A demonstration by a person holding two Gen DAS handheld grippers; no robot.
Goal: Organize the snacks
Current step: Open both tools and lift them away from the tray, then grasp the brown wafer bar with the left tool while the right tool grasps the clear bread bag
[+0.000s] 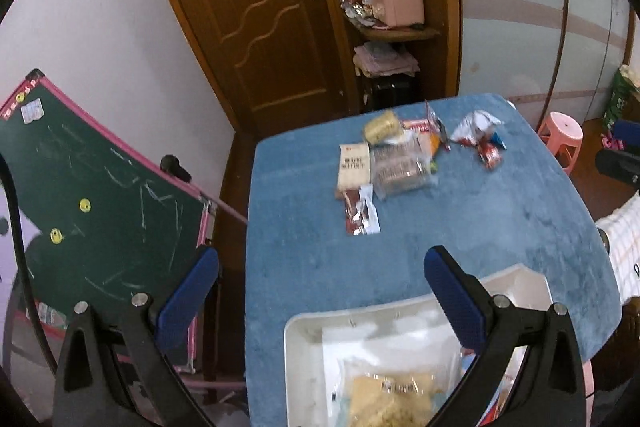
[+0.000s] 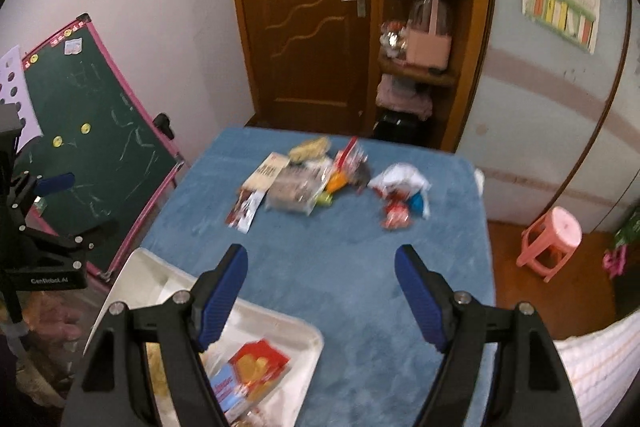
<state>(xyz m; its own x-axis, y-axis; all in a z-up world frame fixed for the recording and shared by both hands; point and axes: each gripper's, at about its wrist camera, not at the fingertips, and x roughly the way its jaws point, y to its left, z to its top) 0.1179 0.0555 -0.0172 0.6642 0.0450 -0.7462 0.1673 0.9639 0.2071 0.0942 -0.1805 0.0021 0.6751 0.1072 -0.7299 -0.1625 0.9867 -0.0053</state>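
From here I see my left gripper (image 1: pixel 320 291) and right gripper (image 2: pixel 320 291) both gaping wide and empty above the white bin (image 1: pixel 298 347) (already part-filled), while the loose snacks (image 1: pixel 400 163) lie heaped at about twelve o'clock on the blue cloth (image 1: pixel 500 227), well apart from the bin. My worry, going left to right: the red sachet (image 1: pixel 360 211) and clear pack (image 1: pixel 402 173) overlap, so a wide grab may drag two, and the small wrappers (image 1: pixel 482 139) could skid on the pile. Around: chalkboard (image 1: pixel 100 195) at nine, door (image 1: pixel 256 7) and shelves (image 1: pixel 388 31) at twelve, pink stool (image 1: pixel 562 137) at two.
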